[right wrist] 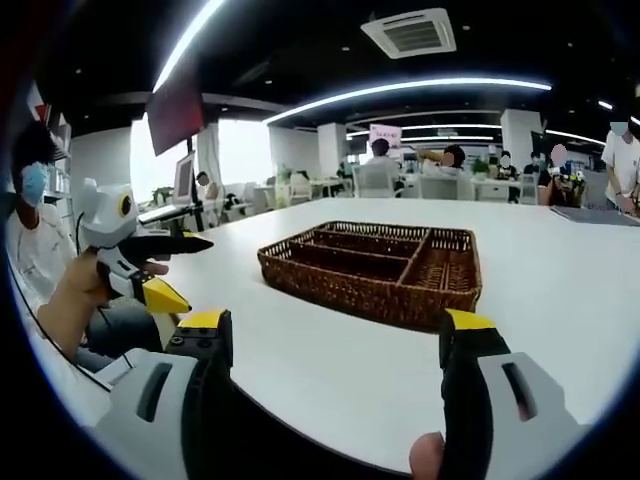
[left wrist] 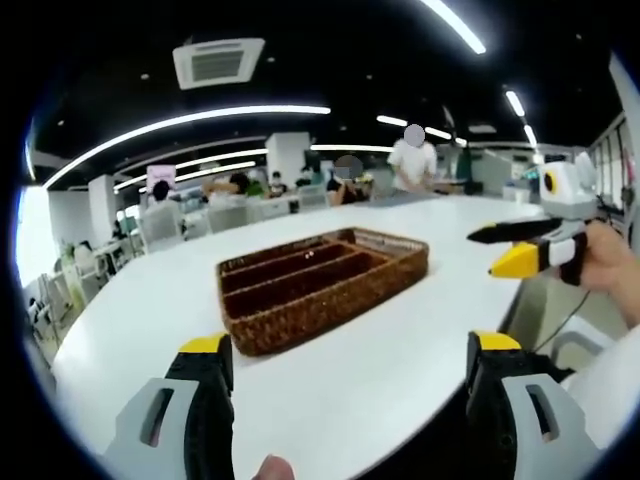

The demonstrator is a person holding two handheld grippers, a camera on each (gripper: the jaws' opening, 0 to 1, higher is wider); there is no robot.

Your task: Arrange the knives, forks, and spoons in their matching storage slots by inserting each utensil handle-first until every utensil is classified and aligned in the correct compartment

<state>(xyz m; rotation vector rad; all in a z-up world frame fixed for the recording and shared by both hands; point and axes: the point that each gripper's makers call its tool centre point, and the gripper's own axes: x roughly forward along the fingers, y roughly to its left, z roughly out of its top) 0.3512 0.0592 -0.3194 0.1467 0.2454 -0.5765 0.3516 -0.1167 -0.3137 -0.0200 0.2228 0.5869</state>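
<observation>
A wicker cutlery tray [left wrist: 322,285] sat on the white tabletop [left wrist: 400,350]. The left gripper [left wrist: 350,350] and right gripper [right wrist: 340,325] hovered near it, jaws apart, holding nothing.

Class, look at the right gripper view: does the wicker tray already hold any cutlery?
No, the wicker tray on the white table shows bare compartments, with no cutlery inside.

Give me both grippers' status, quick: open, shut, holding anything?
Left gripper: open, holding nothing, short of the wicker tray.
Right gripper: open, holding nothing, also facing the tray.
</observation>
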